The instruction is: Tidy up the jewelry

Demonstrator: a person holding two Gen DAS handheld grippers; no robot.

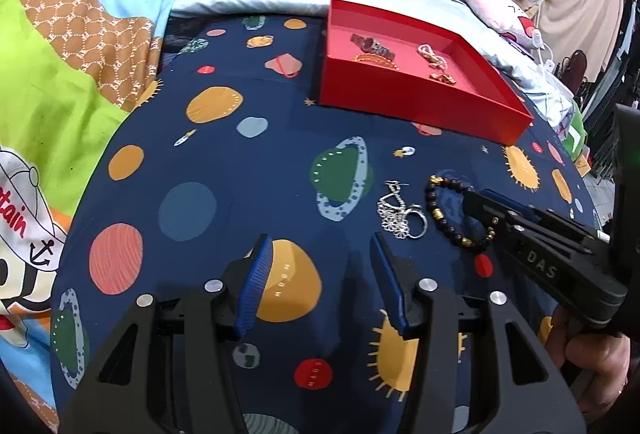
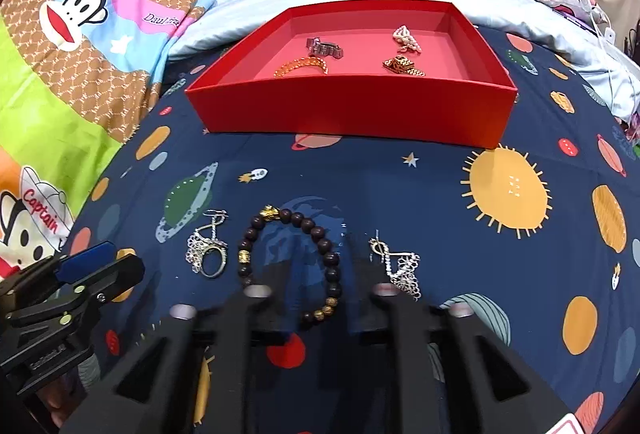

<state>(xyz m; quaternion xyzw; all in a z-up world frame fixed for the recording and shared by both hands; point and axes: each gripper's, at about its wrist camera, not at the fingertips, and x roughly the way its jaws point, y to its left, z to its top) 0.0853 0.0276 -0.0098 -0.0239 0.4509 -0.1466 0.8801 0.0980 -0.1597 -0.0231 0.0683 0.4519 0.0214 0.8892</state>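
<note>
- right gripper (image 1: 474, 199): fingers pressed together on the right-hand strand of the beaded bracelet (image 2: 297, 218). looks to us like a pinch on the beads. its own view is blurred there, so we read this from the left wrist view.
- one strand is the sensible hold: the loop is limp, so the rest should hang from the pinch once it's lifted.
- the bracelet lies flat on the bed sheet (image 2: 400, 193), not lifted, near edge of the bed, well short of the red box (image 2: 352, 105).
- left gripper (image 1: 320, 246): fingers spread, nothing between them, hovering over bare sheet just left of the jewelry. we read it as parked clear so it doesn't foul the pick.
- loose pieces flank the bracelet: a silver earring with a ring (image 2: 214, 262) close on its left, a second silver earring (image 2: 396, 262) close on its right. snag risk on lift.
- in the box: watch (image 2: 324, 47), gold bracelet (image 2: 302, 65), pearl piece (image 2: 406, 37) and gold chain (image 2: 402, 65), spaced apart. front-centre floor is hidden behind the front wall.
- our estimate: over halfway, three loose groups left.
</note>
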